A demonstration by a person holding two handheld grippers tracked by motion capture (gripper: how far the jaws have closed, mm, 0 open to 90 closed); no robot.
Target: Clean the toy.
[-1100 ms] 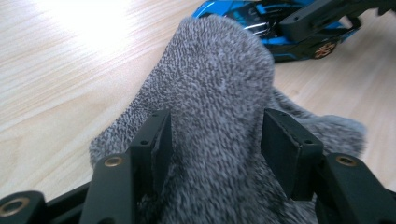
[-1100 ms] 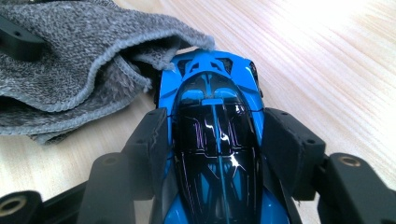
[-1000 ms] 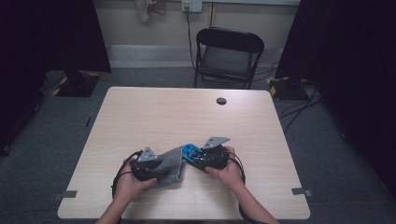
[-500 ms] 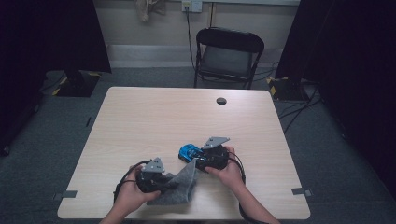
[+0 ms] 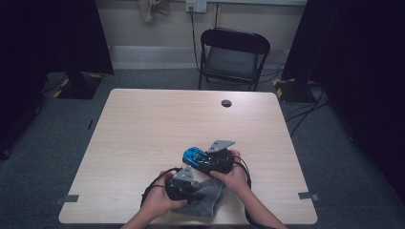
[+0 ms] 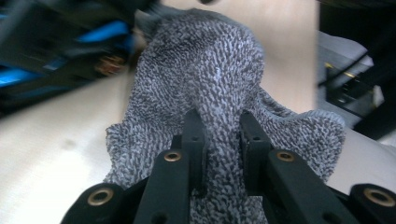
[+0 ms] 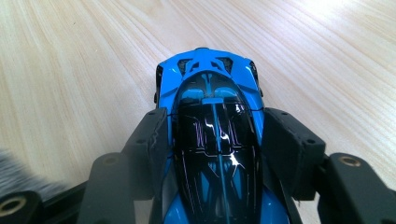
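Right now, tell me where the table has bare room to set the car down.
The table is bare from the black disc near its far edge down to the toy car, and along its left side. It is crowded at the near edge around the grey cloth.

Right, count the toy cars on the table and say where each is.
1. The blue toy car sits near the table's front edge, clamped in the right gripper. Another could be hidden under the grey cloth.

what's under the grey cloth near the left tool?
The grey cloth lies on bare table at the near edge, its middle pinched up by the left tool. Wood shows around it; whatever lies beneath the folds is covered.
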